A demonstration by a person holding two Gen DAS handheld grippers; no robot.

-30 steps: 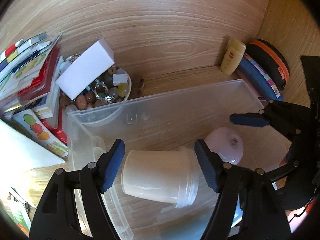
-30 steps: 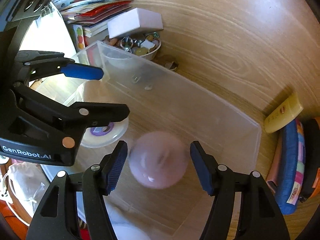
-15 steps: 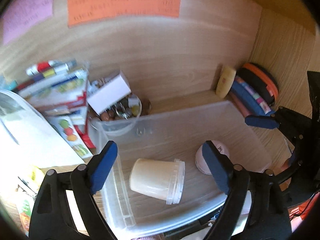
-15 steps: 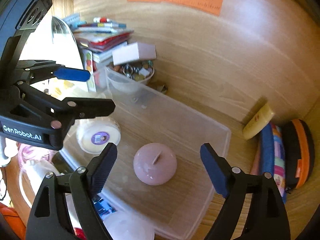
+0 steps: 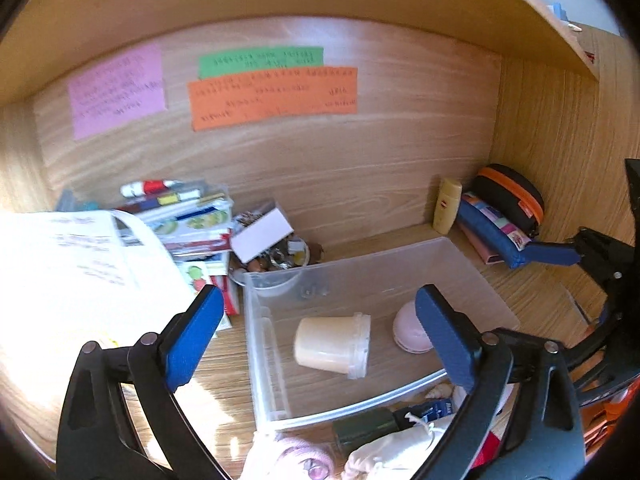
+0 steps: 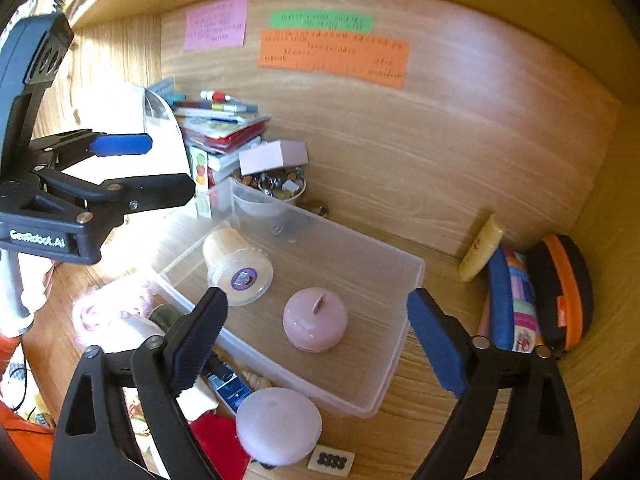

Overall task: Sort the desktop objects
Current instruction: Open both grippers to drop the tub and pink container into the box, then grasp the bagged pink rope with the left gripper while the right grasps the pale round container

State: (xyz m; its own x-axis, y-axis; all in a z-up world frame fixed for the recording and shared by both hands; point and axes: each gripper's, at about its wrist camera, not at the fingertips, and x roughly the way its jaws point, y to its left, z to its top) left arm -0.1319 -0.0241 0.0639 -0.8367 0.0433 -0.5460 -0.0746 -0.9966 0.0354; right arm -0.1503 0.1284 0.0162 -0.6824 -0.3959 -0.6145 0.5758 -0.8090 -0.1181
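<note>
Fingers of the left gripper and right gripper are spread wide, nothing held between them. Inside the clear bin on the wooden surface, a cream jar is seen on its side beside a pink round container.

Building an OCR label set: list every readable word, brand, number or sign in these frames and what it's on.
"GenRobot.AI": white lettering on the black body of the left tool.
Pink note, green note, orange note: handwriting, too blurred to read.
Purple sticker on the cream jar lid: too small to read.
Yellow tube logo: unreadable.
Open book page: washed out, unreadable.
Stacked books: print unreadable.
</note>
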